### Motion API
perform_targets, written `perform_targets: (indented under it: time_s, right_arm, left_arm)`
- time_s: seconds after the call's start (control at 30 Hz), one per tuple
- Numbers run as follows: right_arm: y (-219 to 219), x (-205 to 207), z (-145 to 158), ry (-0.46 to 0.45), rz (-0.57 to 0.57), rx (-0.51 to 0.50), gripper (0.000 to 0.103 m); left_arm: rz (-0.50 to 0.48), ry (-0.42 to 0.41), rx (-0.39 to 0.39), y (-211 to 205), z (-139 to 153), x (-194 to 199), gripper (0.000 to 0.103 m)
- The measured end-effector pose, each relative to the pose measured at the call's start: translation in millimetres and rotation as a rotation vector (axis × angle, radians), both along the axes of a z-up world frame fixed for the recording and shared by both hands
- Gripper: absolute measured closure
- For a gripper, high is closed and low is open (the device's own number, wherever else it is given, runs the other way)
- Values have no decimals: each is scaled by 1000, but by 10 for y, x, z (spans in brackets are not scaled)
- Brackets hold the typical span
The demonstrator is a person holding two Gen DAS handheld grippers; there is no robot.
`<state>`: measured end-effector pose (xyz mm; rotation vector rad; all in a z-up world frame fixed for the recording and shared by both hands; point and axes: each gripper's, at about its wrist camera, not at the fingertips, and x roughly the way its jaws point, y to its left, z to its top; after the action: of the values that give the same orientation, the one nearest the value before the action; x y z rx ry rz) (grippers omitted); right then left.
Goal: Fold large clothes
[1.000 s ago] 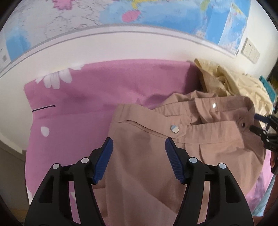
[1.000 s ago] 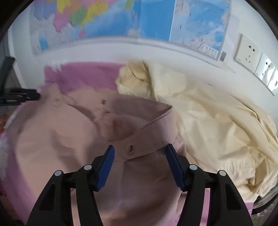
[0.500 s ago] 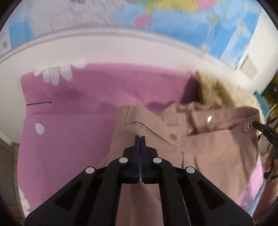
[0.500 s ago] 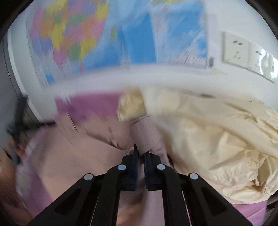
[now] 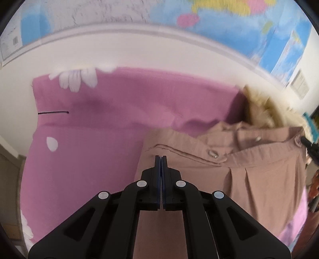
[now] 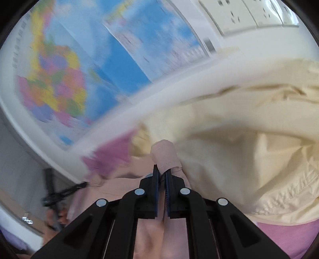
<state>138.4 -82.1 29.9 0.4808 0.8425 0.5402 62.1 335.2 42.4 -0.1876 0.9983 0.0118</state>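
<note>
A dusty-pink shirt (image 5: 259,175) with snap buttons lies on a pink flowered sheet (image 5: 99,127). My left gripper (image 5: 161,159) is shut on the shirt's left shoulder edge. My right gripper (image 6: 161,173) is shut on the shirt's collar band (image 6: 165,153), which sticks up between its jaws and is lifted and tilted. The right gripper's black tips show at the shirt's far right edge in the left wrist view (image 5: 308,142). The left gripper shows blurred at the lower left in the right wrist view (image 6: 59,195).
A crumpled cream garment (image 6: 249,143) lies to the right of the shirt, also seen in the left wrist view (image 5: 265,111). A white wall with world maps (image 6: 79,65) and sockets (image 6: 249,16) runs behind the bed.
Both grippers closed from open onto the pink shirt. The right gripper then lifted and tilted with the collar; the left moved slightly forward with the shoulder.
</note>
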Motion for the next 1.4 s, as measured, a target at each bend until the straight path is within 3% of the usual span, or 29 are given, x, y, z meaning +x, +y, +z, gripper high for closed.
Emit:
perform_targets:
  time_s: [0.07,0.17,0.23,0.3,0.4,0.53,0.63,0.7,0.8,1.0,1.4]
  right_arm:
    - [48,25,-55,17,-8,-24,95]
    - [89,-19,28,-5,-10,-57,85]
    - [149,-66,109,-30,15,-102,65]
    - [203,-142,187,-67,27,-175,38]
    - [320,-275,281,-132,56,-315,37]
    - [482,-258,195,-117,89,-428,38]
    - [527,-183,100,-99,99,-459,64]
    - [521,-153,81,-87,87,-462,85]
    - [489,-162,117,-101,74,-448,93]
    - [418,-155,221,-124,48,-401,96]
    - [442,50,70,-67,19,-384,96]
  left_arm:
    - [-1,19,23,-27,-50,7,101]
    - [2,14,29,4,-15,-14,99]
    - [4,8,50,21,21,-34,91]
    - [15,-5,66,45,68,-68,76]
    - [-1,-25,54,55,139,-116,63]
    - [-44,-35,56,-16,177,-127,57]
    - [-66,-18,94,-126,125,-111,57]
    - [-75,-11,129,-201,96,-110,64]
    - [-89,6,152,-273,62,-103,84]
    - [-84,-8,179,-323,71,-97,96]
    - [-67,8,222,-317,14,-31,99]
